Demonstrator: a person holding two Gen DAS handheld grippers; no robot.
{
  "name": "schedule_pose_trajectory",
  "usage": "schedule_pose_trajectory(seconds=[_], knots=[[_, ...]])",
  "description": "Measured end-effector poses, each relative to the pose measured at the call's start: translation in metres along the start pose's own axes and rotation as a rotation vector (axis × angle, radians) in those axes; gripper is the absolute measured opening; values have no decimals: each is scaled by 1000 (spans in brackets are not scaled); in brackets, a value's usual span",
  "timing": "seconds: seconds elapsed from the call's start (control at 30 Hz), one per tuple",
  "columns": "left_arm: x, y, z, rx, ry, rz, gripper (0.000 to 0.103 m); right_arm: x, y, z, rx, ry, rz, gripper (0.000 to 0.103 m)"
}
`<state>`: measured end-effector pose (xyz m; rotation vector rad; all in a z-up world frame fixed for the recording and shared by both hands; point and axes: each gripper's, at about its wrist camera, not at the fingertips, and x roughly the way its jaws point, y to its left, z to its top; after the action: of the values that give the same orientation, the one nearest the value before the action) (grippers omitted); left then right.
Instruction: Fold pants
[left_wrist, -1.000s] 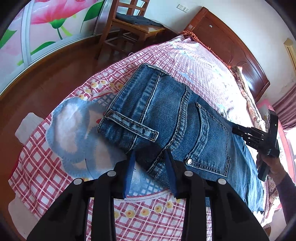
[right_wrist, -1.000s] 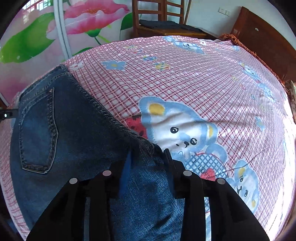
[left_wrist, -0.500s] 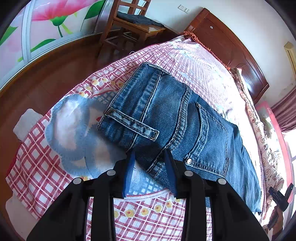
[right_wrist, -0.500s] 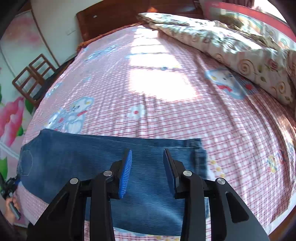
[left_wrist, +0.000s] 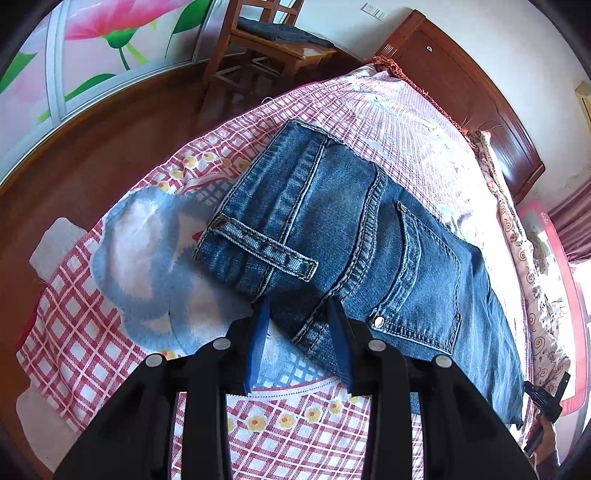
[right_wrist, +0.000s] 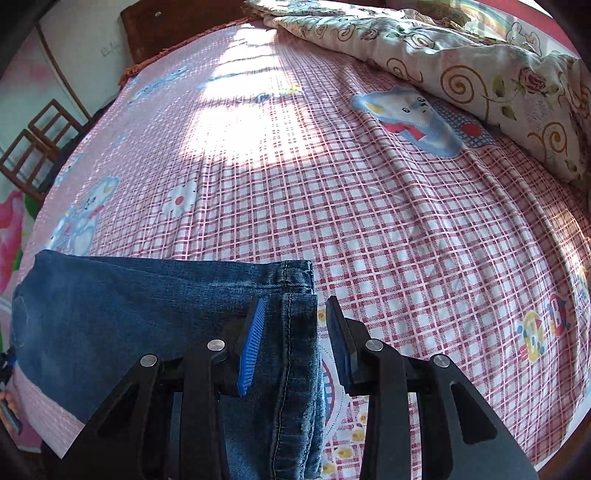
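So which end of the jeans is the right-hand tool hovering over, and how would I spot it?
Start with the bed sheet, pink check with cartoon bears. The jeans lie along its near edge. Follow them to the leg end, where two stitched hems meet in a corner; the right gripper sits open over it. Unlike the waist end, it has no pocket, rivet or belt loop.
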<state>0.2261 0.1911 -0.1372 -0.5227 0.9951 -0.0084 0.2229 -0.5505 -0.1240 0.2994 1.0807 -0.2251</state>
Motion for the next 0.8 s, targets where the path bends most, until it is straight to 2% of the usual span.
schedule_pose_trajectory(seconds=[0.07, 0.13, 0.27, 0.43, 0.53, 0.63, 0.73, 0.77, 0.8], knots=[[0, 0, 0, -1, 0, 0, 34, 2, 1, 0, -1, 0, 20, 33], [0, -1, 0, 2, -1, -1, 34, 2, 4, -1, -20, -7, 10, 19], [1, -1, 0, 1, -3, -4, 34, -5, 13, -2, -84, -29, -38, 16], [1, -1, -1, 0, -6, -8, 34, -40, 23, 5, -126, -162, -64, 16], [0, 1, -2, -9, -15, -15, 33, -50, 26, 18, -130, -212, -67, 16], [-1, 3, -4, -22, -27, -20, 33, -34, 22, 27, -110, -176, -80, 16], [-1, 5, -6, -28, -33, -24, 33, 4, 20, 19, -115, -72, -128, 16], [-1, 5, -6, -31, -33, -25, 33, 15, 16, 14, -87, -50, -136, 18], [-2, 6, -6, -33, -32, -24, 33, 15, 13, 11, -49, -70, -135, 29]])
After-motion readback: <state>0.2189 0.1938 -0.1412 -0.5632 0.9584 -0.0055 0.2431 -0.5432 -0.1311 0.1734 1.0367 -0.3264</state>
